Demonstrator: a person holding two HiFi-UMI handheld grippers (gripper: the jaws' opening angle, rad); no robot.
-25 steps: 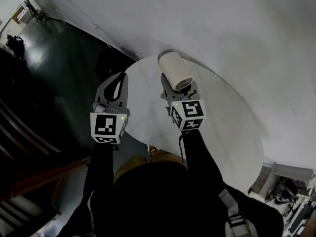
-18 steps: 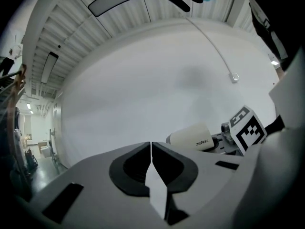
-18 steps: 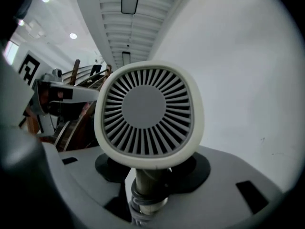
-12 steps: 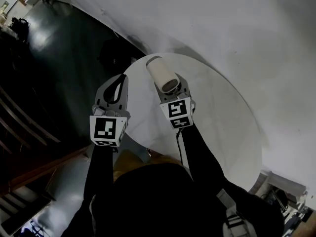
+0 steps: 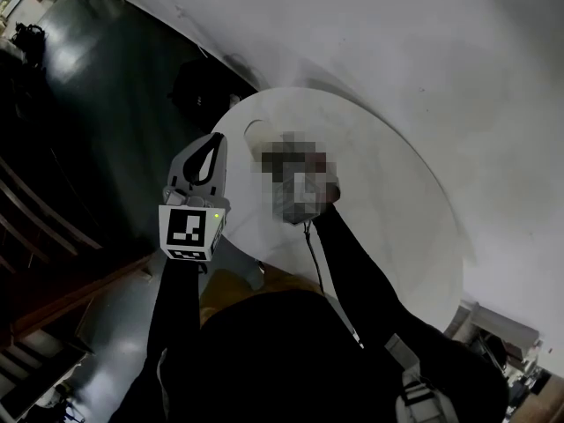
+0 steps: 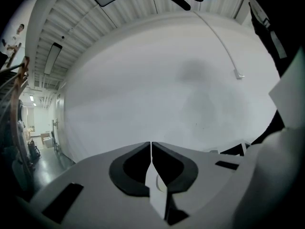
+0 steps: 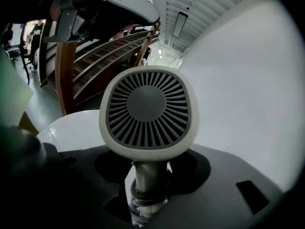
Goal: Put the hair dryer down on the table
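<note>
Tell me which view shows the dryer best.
Right gripper view: the dryer fills it, grille facing the camera, handle in the right tool. Head view has it mostly blurred out; left gripper view shows none.

cream plastic hair dryer (image 7: 146, 111): cream shell, grey radial-slat grille
round white table (image 5: 388, 196): plain white
left hand-held gripper (image 5: 214, 141): grey, with a black-and-white square-marker cube

The right gripper (image 7: 148, 173) clamps the dryer (image 7: 147, 109) by its handle, which stands upright between the fingers (image 7: 202, 168). The dryer's head rises above the fingertips, its slatted grille facing the camera. Beyond the left finger lies a white table (image 7: 71, 130), with wooden railings (image 7: 95, 63) farther off. A white wall (image 7: 248, 89) lies past the right finger.
</note>
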